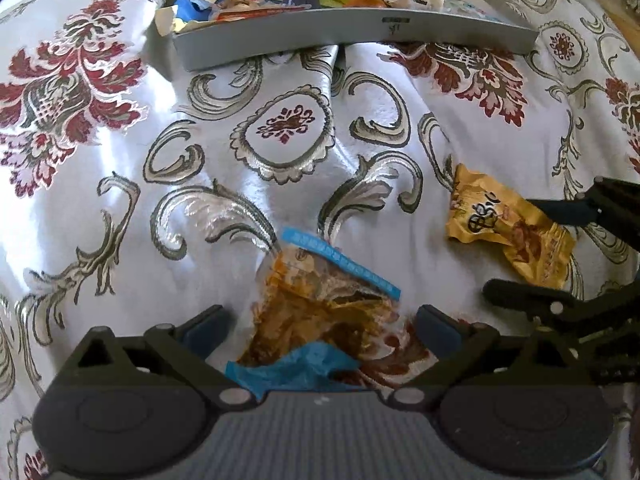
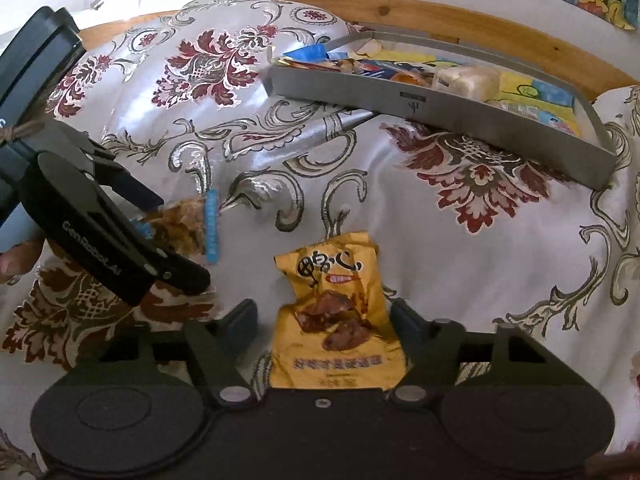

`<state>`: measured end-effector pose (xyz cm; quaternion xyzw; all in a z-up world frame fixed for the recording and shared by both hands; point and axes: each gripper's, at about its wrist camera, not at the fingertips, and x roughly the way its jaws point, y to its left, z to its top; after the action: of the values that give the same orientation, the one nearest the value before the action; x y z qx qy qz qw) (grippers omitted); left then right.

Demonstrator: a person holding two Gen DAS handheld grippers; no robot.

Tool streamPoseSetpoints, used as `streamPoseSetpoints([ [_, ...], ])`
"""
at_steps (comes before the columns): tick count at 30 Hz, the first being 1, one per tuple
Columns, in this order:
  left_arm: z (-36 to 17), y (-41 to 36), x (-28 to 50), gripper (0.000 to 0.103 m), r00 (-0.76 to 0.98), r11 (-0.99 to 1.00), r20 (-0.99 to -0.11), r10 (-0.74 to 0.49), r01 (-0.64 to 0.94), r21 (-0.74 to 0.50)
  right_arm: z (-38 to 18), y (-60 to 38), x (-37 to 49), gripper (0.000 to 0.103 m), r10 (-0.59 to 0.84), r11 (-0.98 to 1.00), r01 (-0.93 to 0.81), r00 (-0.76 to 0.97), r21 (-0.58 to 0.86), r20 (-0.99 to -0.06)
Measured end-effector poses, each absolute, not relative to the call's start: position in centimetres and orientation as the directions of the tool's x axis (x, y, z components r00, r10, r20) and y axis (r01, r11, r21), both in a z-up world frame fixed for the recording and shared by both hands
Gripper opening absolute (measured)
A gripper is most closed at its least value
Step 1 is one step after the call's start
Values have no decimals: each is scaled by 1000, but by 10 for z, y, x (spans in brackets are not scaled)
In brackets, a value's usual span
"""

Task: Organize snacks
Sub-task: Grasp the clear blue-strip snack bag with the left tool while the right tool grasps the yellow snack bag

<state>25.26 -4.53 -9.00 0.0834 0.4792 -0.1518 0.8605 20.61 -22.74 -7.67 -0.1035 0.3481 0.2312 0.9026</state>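
Straddling a clear blue-edged snack packet point(image 1: 320, 304) on the tablecloth point(image 1: 100, 200), the left gripper point(image 1: 322, 326) gapes wide; the right gripper point(image 2: 324, 320) brackets a yellow packet point(image 2: 334, 320), also open, gripping nothing.

Yellow snack packet point(image 2: 334, 320) lying between spread right gripper point(image 2: 324, 322) fingers at 6 o'clock, left gripper point(image 2: 176, 240) straddling clear blue-edged packet point(image 2: 192, 224) at 9 o'clock, grey tray point(image 2: 460, 114) of snacks at 1 o'clock

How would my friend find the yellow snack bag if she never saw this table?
Start at the grey tray of snacks at the far edge of the flowery tablecloth, then come toward the near side. Two loose packets lie there; the yellow snack bag sits between the open right gripper fingers. It is solid yellow, unlike the clear, blue-edged packet.
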Motion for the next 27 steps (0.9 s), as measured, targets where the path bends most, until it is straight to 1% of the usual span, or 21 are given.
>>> streamPoseSetpoints([
  [1, -90, -44, 250, 98, 500, 942, -847, -181, 335, -4, -76, -226, 205, 65, 343, 870, -491, 651, -32, -677],
  [3, -90, -44, 245, 95, 505, 946, -844, -182, 324, -10, -75, -225, 204, 62, 338, 871, -490, 653, -38, -678],
  [6, -90, -44, 241, 90, 499, 948, -847, -184, 319, -18, -74, -224, 203, 61, 332, 877, -480, 653, -33, -681],
  [10, -86, -45, 242, 88, 483, 942, -855, -189, 336, -19, -73, -225, 201, 60, 333, 873, -486, 651, -38, -683],
  [11, -84, -44, 245, 88, 477, 937, -858, -190, 350, -13, -73, -225, 202, 60, 334, 873, -486, 650, -37, -682],
  [13, -83, -45, 249, 91, 458, 917, -867, -196, 399, 4, -74, -226, 202, 61, 336, 874, -484, 652, -31, -680],
  [15, -83, -43, 251, 97, 439, 893, -877, -194, 450, 27, -74, -227, 203, 62, 340, 876, -482, 654, -27, -675],
  [19, -85, -35, 252, 97, 411, 867, -884, -224, 499, 12, -75, -228, 204, 67, 342, 879, -476, 656, -17, -673],
  [23, -88, -36, 251, 97, 408, 856, -883, -233, 517, 13, -77, -227, 204, 69, 340, 881, -472, 657, -16, -673],
  [25, -88, -35, 248, 96, 411, 859, -881, -232, 511, 12, -78, -226, 204, 70, 336, 886, -463, 660, -13, -672],
  [27, -87, -32, 246, 92, 408, 867, -882, -238, 499, -3, -79, -226, 204, 70, 332, 892, -452, 665, -7, -669],
])
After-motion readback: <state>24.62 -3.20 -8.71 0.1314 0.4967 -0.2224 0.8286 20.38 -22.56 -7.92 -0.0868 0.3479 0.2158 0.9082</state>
